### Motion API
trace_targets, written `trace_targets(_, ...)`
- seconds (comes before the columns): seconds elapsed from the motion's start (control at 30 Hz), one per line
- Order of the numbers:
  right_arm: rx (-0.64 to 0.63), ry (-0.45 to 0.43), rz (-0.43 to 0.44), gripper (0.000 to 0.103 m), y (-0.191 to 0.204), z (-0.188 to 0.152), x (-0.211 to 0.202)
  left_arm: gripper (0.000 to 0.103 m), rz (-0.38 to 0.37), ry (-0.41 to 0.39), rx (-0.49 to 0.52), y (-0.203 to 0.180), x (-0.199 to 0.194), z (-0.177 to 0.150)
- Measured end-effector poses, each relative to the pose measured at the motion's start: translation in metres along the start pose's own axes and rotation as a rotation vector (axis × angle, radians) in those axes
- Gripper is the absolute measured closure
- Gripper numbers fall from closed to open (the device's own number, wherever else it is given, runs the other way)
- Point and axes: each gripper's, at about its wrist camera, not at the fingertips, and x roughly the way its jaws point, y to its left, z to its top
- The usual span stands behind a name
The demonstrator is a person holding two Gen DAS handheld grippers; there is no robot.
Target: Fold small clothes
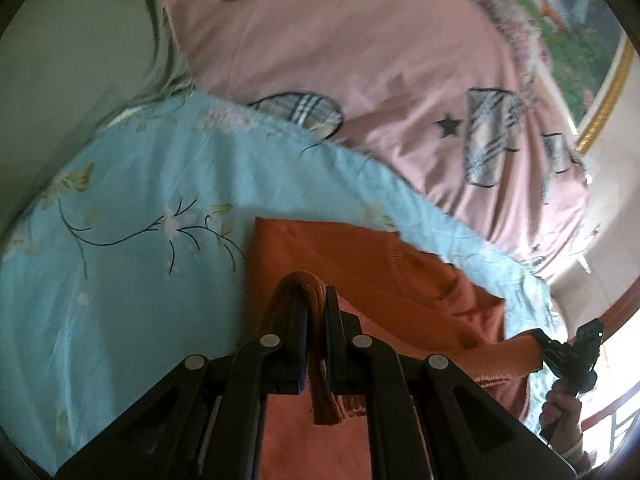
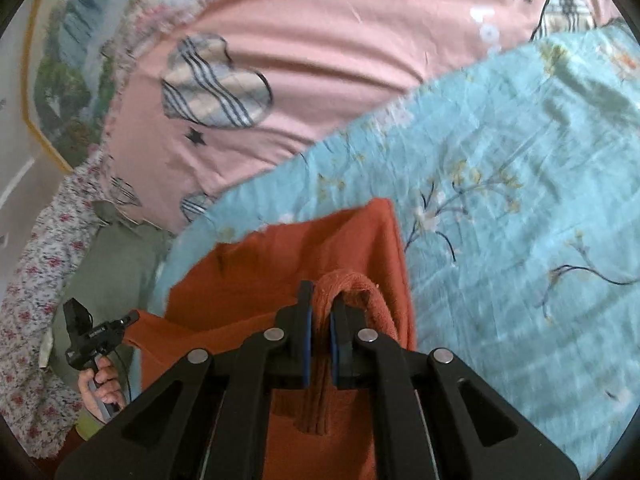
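An orange knit garment (image 1: 380,280) lies on a light blue floral sheet (image 1: 140,200). My left gripper (image 1: 316,300) is shut on a thick folded edge of the garment, which loops over the fingertips. My right gripper (image 2: 320,300) is shut on another folded edge of the same orange garment (image 2: 280,272). Each gripper shows small in the other's view: the right gripper (image 1: 538,338) at the lower right, the left gripper (image 2: 130,318) at the lower left, both holding the garment's edge. The cloth hangs stretched between them.
A pink quilt with plaid patches and stars (image 1: 380,60) lies beyond the blue sheet (image 2: 500,200). A framed landscape picture (image 1: 580,20) is on the wall. A green wall (image 1: 60,60) is at the left. Floral fabric (image 2: 40,280) hangs at the left of the right wrist view.
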Motion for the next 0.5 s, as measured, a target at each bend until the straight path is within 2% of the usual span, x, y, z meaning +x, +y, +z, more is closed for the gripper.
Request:
trace_targets(0.07,0.004,0.05,-0.064,0.084,-0.007,0.0,0.018,0.095,0.007,0.043,-0.015,0.007,0.022,0.003)
trace_targets(0.13,0.019,0.063,-0.106,0.076,-0.011,-0.004,0.021,0.088,0.027,0.088,-0.039,0.016,0.037,0.001)
trace_targets(0.17,0.03,0.041,-0.117,0.073,-0.011,-0.008,0.014,0.086,0.017,0.107,-0.061,0.019,0.039,-0.005)
trace_targets(0.23,0.019,-0.032,-0.144,0.059,-0.005,-0.018,-0.009,0.069,-0.016,0.091,-0.064,0.017,0.028,-0.017)
trace_targets(0.3,-0.029,-0.104,-0.125,0.059,0.009,-0.031,-0.031,0.062,-0.034,0.069,-0.017,0.005,0.009,-0.036)
trace_targets(0.33,-0.064,-0.116,-0.08,0.059,0.02,-0.04,-0.037,0.062,-0.049,0.068,0.024,-0.006,0.003,-0.049)
trace_targets(0.37,-0.102,-0.087,-0.03,0.059,0.03,-0.047,-0.034,0.062,-0.06,0.076,0.049,-0.015,-0.001,-0.058)
trace_targets(0.4,-0.148,-0.021,0.018,0.059,0.041,-0.055,-0.024,0.062,-0.085,0.105,0.086,-0.027,0.001,-0.071)
trace_targets(0.43,-0.192,0.048,0.048,0.059,0.052,-0.064,-0.012,0.062,-0.106,0.153,0.127,-0.04,0.007,-0.084)
trace_targets(0.5,-0.295,0.175,0.073,0.059,0.074,-0.083,0.015,0.062,-0.094,0.226,0.195,-0.061,0.023,-0.099)
